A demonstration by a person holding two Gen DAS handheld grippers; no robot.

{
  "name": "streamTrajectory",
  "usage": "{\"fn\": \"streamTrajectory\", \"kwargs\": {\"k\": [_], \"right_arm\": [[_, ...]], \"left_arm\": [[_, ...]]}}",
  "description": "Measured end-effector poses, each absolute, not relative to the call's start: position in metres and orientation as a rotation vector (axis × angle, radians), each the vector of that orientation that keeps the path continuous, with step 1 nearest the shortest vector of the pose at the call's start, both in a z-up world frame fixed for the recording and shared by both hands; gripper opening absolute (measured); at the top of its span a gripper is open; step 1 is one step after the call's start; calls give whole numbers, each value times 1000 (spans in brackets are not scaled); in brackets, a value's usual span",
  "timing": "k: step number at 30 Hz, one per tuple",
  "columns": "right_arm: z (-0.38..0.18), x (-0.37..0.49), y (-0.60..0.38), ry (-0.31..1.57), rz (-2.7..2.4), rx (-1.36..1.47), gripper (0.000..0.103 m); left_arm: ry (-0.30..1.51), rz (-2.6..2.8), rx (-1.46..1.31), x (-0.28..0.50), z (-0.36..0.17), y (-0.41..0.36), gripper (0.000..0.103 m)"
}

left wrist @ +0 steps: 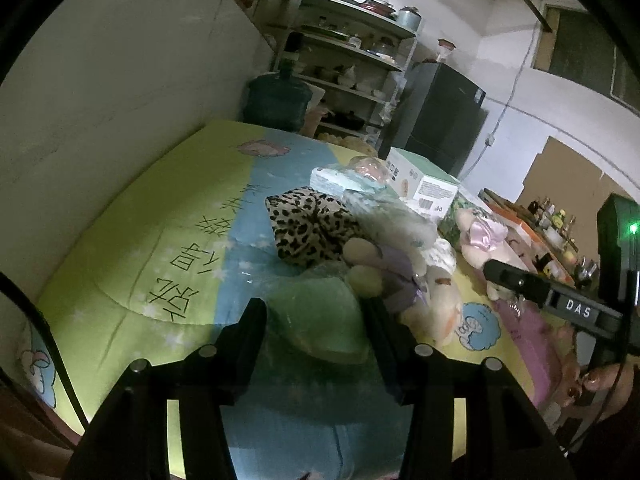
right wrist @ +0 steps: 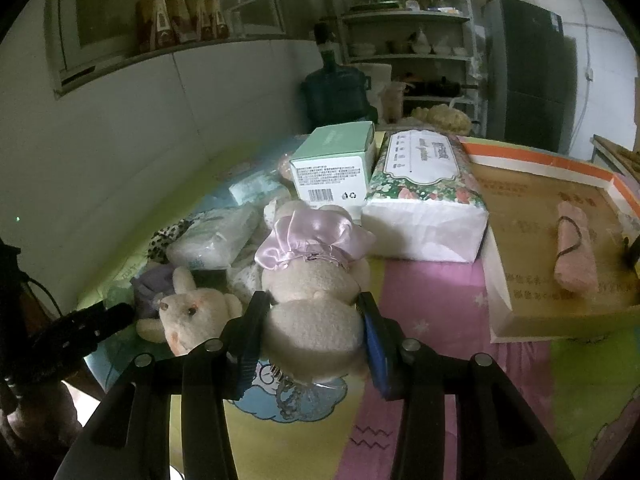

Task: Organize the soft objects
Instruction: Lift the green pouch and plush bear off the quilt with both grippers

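Where the pastel cartoon-print quilted cover [left wrist: 132, 240] spreads over the surface, a white wall flanks it and metal shelving [right wrist: 404, 20] and a dark refrigerator [right wrist: 528, 72] stand behind. Dim light blurs the heap's clear plastic packets. The right tool [right wrist: 312, 320] pinches a cream plush bear in a lilac satin dress [right wrist: 316, 280]; a cream plush rabbit [right wrist: 192, 312] lies beside. The left tool [left wrist: 316, 320] is spread over a pale green bagged item [left wrist: 316, 316]. A floral tissue pack [right wrist: 424, 196] and an open cardboard box [right wrist: 560, 320] holding a pink rolled cloth [right wrist: 576, 252] sit near.

A cream fleecy plush toy [right wrist: 316, 300] wears a glossy lilac satin bonnet [right wrist: 310, 236]. Clear crinkly plastic wraps a white paper tissue pack [right wrist: 424, 216]. The brown cardboard tray [right wrist: 516, 240] looks matt.
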State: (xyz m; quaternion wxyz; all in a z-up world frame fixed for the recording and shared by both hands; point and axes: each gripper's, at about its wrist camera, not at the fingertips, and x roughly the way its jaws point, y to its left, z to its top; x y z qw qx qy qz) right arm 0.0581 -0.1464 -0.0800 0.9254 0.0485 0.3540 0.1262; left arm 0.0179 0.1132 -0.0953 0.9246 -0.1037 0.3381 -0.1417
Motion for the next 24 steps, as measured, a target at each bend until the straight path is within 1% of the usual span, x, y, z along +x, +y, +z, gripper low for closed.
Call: {"fn": "streamTrajectory", "kwargs": {"k": [2, 4, 6, 8, 12, 13, 15, 18, 24], "right_arm": [[-80, 58, -147, 727, 256, 103, 47], [-81, 58, -148, 729, 253, 106, 47], [-81, 58, -148, 731, 251, 108, 47], [-82, 58, -148, 732, 251, 110, 47], [-82, 59, -148, 733, 252, 109, 47], [-82, 59, -148, 733, 252, 108, 47], [-82, 60, -148, 733, 251, 110, 47], [-83, 60, -148, 735, 249, 114, 47], [-84, 59, -148, 736, 256, 114, 47]], "left_arm": [[691, -298, -208, 17, -95, 113, 53], [699, -301, -192, 18, -96, 111, 56], [703, -301, -175, 19, -98, 109, 66], [701, -293, -160, 19, -101, 107, 70], [679, -294, -157, 18, -101, 107, 70], [677, -304, -182, 18, -101, 110, 67], [677, -305, -208, 19, -101, 114, 56], [674, -320, -220, 18, -101, 120, 55], [659, -308, -160, 6, -100, 121, 53]]}}
